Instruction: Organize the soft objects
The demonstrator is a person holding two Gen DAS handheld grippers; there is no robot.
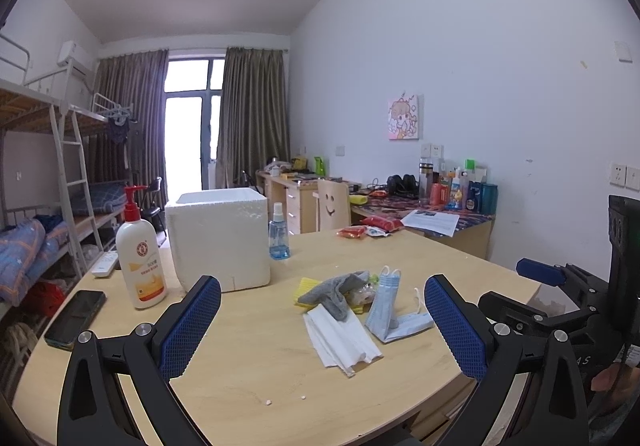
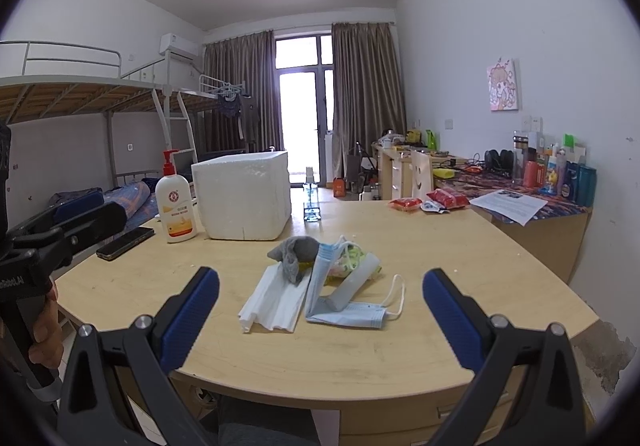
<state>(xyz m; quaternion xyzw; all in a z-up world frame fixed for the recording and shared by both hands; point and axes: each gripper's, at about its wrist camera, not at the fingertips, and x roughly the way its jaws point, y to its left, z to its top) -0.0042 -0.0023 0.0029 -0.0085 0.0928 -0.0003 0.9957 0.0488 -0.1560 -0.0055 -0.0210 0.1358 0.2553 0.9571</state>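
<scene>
A pile of soft things lies mid-table: a grey sock (image 1: 338, 292) (image 2: 298, 250), blue face masks (image 1: 390, 310) (image 2: 346, 296), a folded white tissue (image 1: 340, 340) (image 2: 274, 300) and a yellow cloth (image 1: 306, 286). A white foam box (image 1: 220, 236) (image 2: 244, 196) stands behind them to the left. My left gripper (image 1: 320, 326) is open and empty, just in front of the pile. My right gripper (image 2: 320, 320) is open and empty, in front of the pile; it also shows at the right of the left wrist view (image 1: 540, 272).
A lotion pump bottle (image 1: 140, 260) (image 2: 174, 202), a phone (image 1: 76, 318) (image 2: 126, 242) and a remote (image 1: 105, 264) lie left of the box. A blue spray bottle (image 1: 279, 232) (image 2: 312, 194) stands behind it. Red snack packets (image 2: 430, 202) lie far right. The table's curved edge (image 2: 360, 394) is close.
</scene>
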